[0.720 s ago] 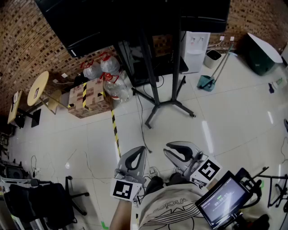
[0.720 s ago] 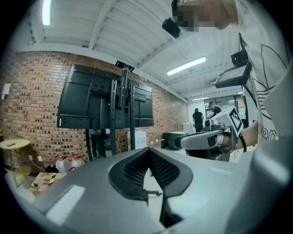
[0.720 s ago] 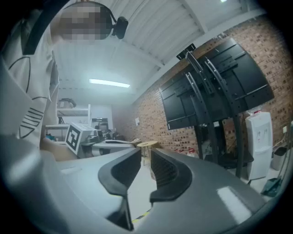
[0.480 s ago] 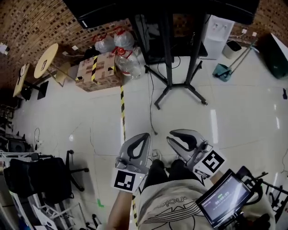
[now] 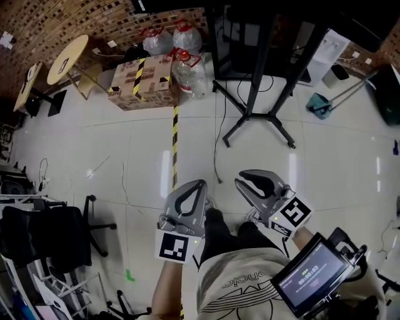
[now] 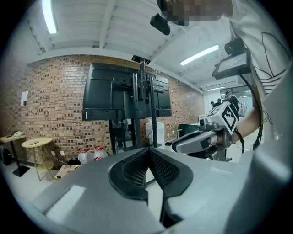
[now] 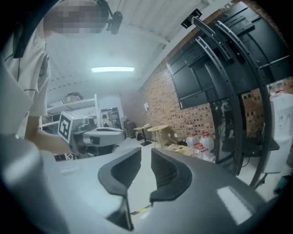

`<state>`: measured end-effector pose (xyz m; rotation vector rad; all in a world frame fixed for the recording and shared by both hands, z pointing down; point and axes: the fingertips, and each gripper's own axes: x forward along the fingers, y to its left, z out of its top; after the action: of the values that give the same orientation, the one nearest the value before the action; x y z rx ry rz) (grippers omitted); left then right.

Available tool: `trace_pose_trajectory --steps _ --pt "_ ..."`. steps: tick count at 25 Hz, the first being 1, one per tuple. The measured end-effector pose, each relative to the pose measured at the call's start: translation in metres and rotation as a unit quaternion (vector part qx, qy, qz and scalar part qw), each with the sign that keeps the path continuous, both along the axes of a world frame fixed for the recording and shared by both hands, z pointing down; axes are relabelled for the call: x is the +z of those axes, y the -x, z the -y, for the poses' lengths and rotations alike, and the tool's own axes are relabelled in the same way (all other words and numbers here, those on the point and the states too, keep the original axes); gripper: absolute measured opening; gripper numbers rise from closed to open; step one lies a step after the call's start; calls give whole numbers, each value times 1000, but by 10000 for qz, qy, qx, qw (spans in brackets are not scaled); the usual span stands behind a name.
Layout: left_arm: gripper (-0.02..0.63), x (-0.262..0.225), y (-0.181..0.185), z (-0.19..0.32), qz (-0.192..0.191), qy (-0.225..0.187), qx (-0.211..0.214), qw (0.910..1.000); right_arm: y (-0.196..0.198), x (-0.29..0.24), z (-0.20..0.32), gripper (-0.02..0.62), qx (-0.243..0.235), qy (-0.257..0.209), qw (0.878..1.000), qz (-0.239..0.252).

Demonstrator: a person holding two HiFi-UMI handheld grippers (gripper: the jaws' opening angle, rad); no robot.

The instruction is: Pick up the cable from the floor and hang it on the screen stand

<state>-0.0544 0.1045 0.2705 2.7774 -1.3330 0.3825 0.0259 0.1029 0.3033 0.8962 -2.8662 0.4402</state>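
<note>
Floor (image 5: 125,156) of glossy pale tiles, seen from your head camera, with a brick wall (image 5: 62,19) along its far edge. A yellow-and-black tape stripe (image 5: 174,140) ran across the tiles from a cardboard box (image 5: 140,87) toward your feet. The screen stand (image 5: 259,81) stood on black splayed legs just right of the box, with large water bottles (image 5: 187,70) between them. The cable (image 5: 215,150) lay on the floor, a thin dark line trailing from the stand's base toward you. It ended just ahead of the tongs, touched by neither. You held the left tongs (image 5: 200,184) (image 6: 147,150) low over the tiles, jaws closed tip to tip on nothing. The right tongs (image 5: 244,181) (image 7: 145,153), beside them, had their jaws slightly apart, also empty. A round table (image 5: 67,57) stood far left by the wall, an office chair (image 5: 44,234) near left, and a dustpan (image 5: 320,105) right of the stand.
</note>
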Motion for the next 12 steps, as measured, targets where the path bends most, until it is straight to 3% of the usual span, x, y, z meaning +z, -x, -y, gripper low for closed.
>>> trace_pose_trajectory --steps 3,8,12 --pt "20 24 32 15 36 21 40 10000 25 32 15 87 63 477 9986 -230" --pt "20 84 78 56 -425 486 29 9979 71 103 54 98 118 1208 9911 -553" --pt "20 151 83 86 -182 646 308 9973 89 173 78 122 -55 1545 9841 -871"
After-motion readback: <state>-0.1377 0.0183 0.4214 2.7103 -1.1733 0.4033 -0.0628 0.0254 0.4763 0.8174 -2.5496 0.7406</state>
